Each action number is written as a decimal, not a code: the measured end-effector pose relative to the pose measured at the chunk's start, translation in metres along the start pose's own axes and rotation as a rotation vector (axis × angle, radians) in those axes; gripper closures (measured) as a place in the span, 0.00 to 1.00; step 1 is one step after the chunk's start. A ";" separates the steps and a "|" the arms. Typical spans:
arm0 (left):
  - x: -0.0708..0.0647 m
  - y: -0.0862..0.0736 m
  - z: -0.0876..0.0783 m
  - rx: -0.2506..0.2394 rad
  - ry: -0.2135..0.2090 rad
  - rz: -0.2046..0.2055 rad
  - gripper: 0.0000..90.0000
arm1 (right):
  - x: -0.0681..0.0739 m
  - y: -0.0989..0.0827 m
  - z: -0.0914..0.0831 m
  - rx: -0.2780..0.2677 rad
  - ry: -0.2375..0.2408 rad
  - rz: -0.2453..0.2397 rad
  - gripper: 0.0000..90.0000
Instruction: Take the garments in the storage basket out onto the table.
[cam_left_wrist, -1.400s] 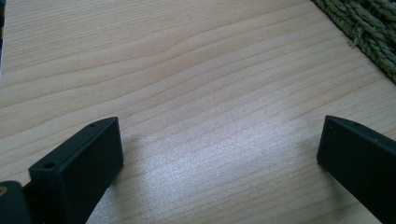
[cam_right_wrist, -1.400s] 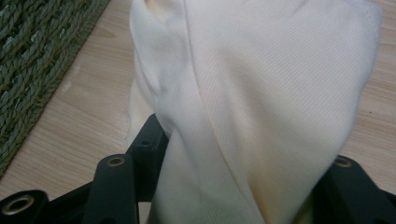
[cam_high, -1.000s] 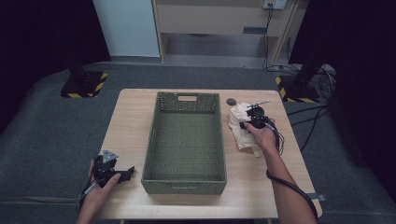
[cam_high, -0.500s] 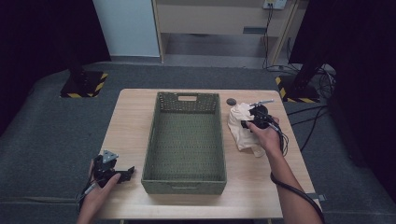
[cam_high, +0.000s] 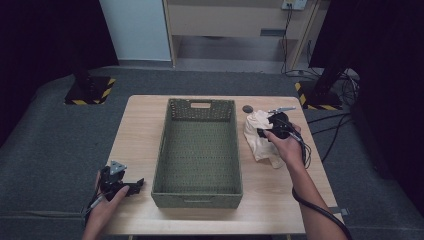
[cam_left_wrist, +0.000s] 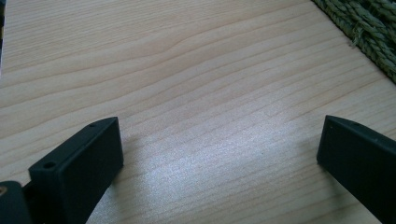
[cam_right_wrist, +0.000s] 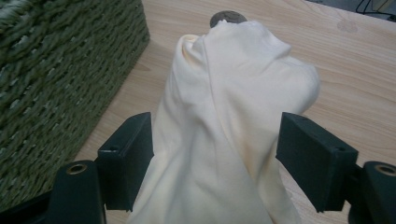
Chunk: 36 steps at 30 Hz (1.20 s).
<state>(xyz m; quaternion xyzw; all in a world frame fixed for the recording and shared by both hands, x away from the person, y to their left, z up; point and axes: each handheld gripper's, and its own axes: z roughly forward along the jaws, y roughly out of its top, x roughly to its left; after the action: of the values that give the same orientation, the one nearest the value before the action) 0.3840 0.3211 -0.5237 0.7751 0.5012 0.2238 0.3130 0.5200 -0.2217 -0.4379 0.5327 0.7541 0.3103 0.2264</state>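
Note:
A cream cloth (cam_high: 260, 140) lies crumpled on the wooden table (cam_high: 135, 135), right of a green woven basket (cam_high: 159, 165). My right gripper (cam_high: 264, 132) is over the cloth's far end. In the right gripper view the cloth (cam_right_wrist: 224, 102) rises in a peak between the jaws. The jaws of my right gripper (cam_right_wrist: 215, 140) have just been opening: the left pad brushes the fabric and the right pad stands off it. My left gripper (cam_high: 136, 185) rests at the table's near left corner. Its jaws (cam_left_wrist: 219, 140) are wide open over bare wood.
A small dark round object (cam_high: 247, 108) lies on the table just beyond the cloth, and its top edge (cam_right_wrist: 227, 17) peeks over the fabric. The basket wall (cam_right_wrist: 60, 70) stands close to the right gripper's left. A basket corner (cam_left_wrist: 369, 23) shows ahead of the left gripper.
The right gripper has risen slightly over the cloth, toward the far side of the table. The left hand and gripper have not moved.

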 end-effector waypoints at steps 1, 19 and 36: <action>0.000 0.000 0.000 0.000 0.000 0.000 0.00 | 0.001 0.001 -0.001 -0.003 0.002 -0.005 0.28; 0.000 0.000 0.000 0.000 0.000 0.000 0.00 | 0.009 0.003 -0.024 -0.057 0.022 -0.016 0.07; 0.000 0.000 0.000 0.000 0.000 0.000 0.00 | 0.016 -0.011 -0.032 -0.104 0.033 -0.044 0.06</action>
<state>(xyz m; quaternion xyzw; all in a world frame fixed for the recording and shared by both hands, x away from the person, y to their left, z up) 0.3840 0.3211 -0.5237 0.7750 0.5012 0.2238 0.3131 0.4855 -0.2162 -0.4232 0.4984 0.7521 0.3526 0.2479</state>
